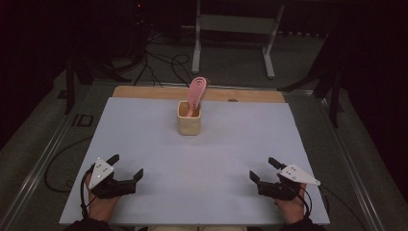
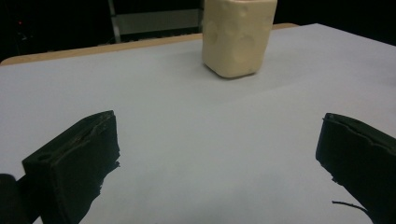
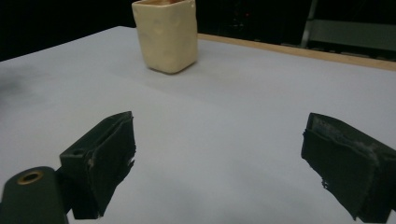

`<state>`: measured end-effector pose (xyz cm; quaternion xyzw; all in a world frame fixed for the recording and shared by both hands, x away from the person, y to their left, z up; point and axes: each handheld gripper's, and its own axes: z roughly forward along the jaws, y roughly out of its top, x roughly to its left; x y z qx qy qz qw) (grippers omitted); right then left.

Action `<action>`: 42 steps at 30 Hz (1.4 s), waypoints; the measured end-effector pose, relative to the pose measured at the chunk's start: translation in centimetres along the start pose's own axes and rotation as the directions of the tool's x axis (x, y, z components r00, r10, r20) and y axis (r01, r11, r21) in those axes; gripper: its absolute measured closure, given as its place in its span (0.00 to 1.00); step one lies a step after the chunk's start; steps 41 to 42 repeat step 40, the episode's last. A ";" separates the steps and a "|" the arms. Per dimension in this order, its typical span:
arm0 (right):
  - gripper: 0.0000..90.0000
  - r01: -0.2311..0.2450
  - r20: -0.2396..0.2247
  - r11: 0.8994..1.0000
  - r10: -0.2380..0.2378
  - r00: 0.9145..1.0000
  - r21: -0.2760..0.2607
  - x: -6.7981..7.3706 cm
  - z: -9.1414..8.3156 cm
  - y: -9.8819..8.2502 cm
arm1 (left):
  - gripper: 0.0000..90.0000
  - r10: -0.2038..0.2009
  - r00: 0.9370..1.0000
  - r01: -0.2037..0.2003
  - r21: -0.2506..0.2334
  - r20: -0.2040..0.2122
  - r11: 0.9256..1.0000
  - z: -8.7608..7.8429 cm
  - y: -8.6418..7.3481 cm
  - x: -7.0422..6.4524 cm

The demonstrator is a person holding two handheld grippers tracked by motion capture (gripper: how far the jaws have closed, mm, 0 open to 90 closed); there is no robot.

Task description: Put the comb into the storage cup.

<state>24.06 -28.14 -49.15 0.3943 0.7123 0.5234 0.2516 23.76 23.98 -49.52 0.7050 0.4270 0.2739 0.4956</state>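
Comb [image 1: 197, 91] work has not begun: nearest us, the left gripper [image 1: 128, 168] and right gripper [image 1: 263, 169] hover spread and empty above the white mat [image 1: 202, 163]. Farther off, it stands upright in the cream cup [image 1: 188, 121]; we judge one gripper should steady that cup.

We see a table [image 1: 144, 144] under a pale sheet; a cream holder [image 1: 188, 121] stands well beyond each hand-held gripper [image 1: 126, 166], between them.
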 end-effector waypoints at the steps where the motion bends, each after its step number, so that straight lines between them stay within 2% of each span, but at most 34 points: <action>1: 0.11 0.001 0.008 1.000 -0.001 1.000 -0.005 0.0 -0.1 -0.1 | 0.00 -0.005 1.000 0.005 -0.005 0.000 1.000 0.0 0.0 0.1; 4: 0.12 0.015 0.033 1.000 -0.015 0.999 -0.009 -0.2 -0.4 -0.2 | 0.00 -0.003 1.000 0.003 -0.009 -0.002 1.000 -0.2 0.0 0.3; 17: 0.12 0.027 0.049 0.999 -0.026 0.998 -0.027 -0.4 -0.3 -0.3 | 0.00 0.000 1.000 0.000 -0.026 0.008 1.000 -0.4 -0.1 0.5; 31: 0.12 0.019 0.046 0.999 -0.018 0.999 -0.038 -0.7 -0.2 -0.3 | 0.00 0.022 1.000 -0.022 -0.011 0.007 1.000 -0.1 -0.3 0.4; 42: 0.12 0.021 0.045 0.999 -0.019 0.999 -0.032 -0.8 0.0 -0.4 | 0.00 0.023 1.000 -0.023 -0.003 0.000 1.000 0.1 -0.4 0.5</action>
